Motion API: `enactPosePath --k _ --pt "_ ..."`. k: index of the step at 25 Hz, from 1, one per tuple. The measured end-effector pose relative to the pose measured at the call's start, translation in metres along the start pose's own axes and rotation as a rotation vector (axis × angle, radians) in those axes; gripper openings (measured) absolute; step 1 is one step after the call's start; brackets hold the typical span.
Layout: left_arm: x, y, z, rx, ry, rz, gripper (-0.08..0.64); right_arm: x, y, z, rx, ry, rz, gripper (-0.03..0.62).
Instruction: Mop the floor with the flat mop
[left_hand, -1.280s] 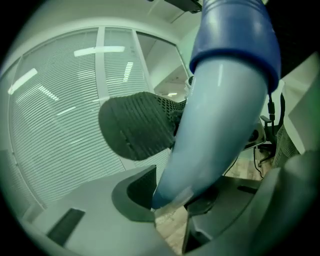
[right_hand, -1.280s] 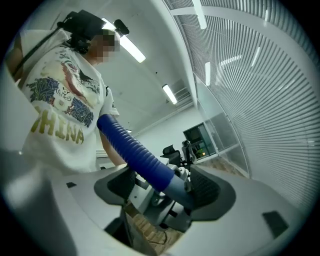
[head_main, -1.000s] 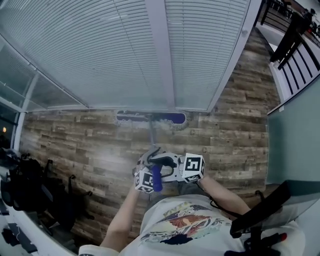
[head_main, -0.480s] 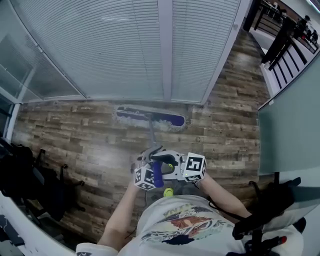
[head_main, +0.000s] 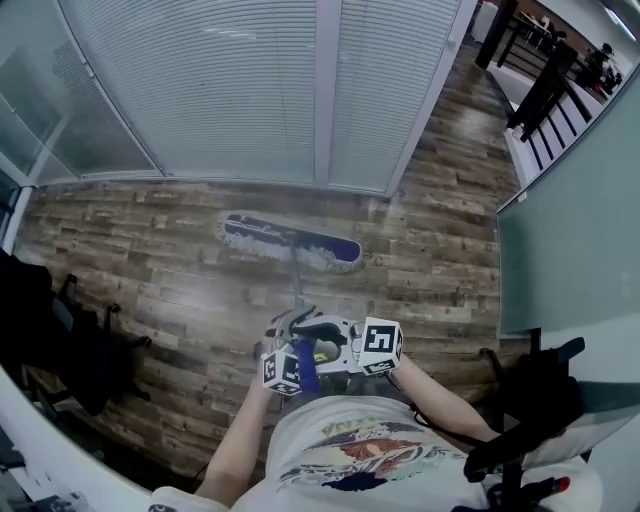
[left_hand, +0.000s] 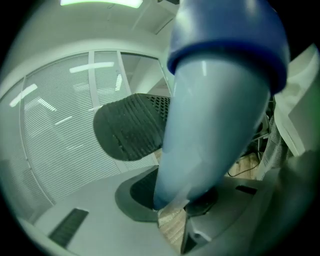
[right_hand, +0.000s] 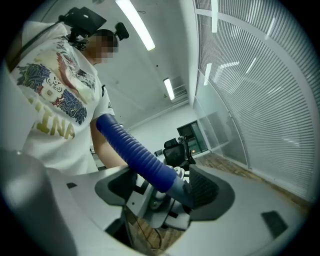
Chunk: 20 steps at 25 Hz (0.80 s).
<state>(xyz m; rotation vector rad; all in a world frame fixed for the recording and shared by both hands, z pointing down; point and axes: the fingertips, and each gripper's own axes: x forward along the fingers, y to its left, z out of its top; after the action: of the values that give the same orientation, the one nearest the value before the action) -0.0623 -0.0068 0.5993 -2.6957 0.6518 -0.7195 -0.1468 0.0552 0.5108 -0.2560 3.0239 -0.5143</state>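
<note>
The flat mop head (head_main: 292, 243) lies slantwise on the wood-plank floor (head_main: 150, 250), a little out from the blinded glass wall. Its thin pole (head_main: 296, 285) runs back to both grippers in front of my chest. My left gripper (head_main: 292, 325) is shut on the pale pole (left_hand: 210, 115) just under its blue band, and its jaws have just been closing on it. One ribbed pad (left_hand: 131, 127) shows beside the pole. My right gripper (head_main: 318, 348) is shut on the ribbed blue grip (right_hand: 140, 155), which lies across its jaws, near the grip's lower end.
Closed blinds behind glass (head_main: 250, 80) line the far side. Dark chairs and bags (head_main: 60, 330) crowd the left edge. A frosted partition (head_main: 570, 230) and a black chair (head_main: 530, 400) stand at the right. Dark railings (head_main: 545, 90) run at the upper right.
The mop head has come away from the foot of the glass wall towards me and now lies more slanted. Both grippers stay on the handle as I move along the floor.
</note>
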Motion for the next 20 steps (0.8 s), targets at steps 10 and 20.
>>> enactPosePath --k 10,20 --pt "-0.051 -0.157 0.039 -0.021 0.044 0.054 0.078 -0.072 0.151 -0.055 0.014 0.001 0.073 0.319" --pt "-0.092 -0.288 0.071 -0.066 0.068 0.126 0.078 -0.132 0.278 -0.103 0.014 0.035 0.162 0.319"
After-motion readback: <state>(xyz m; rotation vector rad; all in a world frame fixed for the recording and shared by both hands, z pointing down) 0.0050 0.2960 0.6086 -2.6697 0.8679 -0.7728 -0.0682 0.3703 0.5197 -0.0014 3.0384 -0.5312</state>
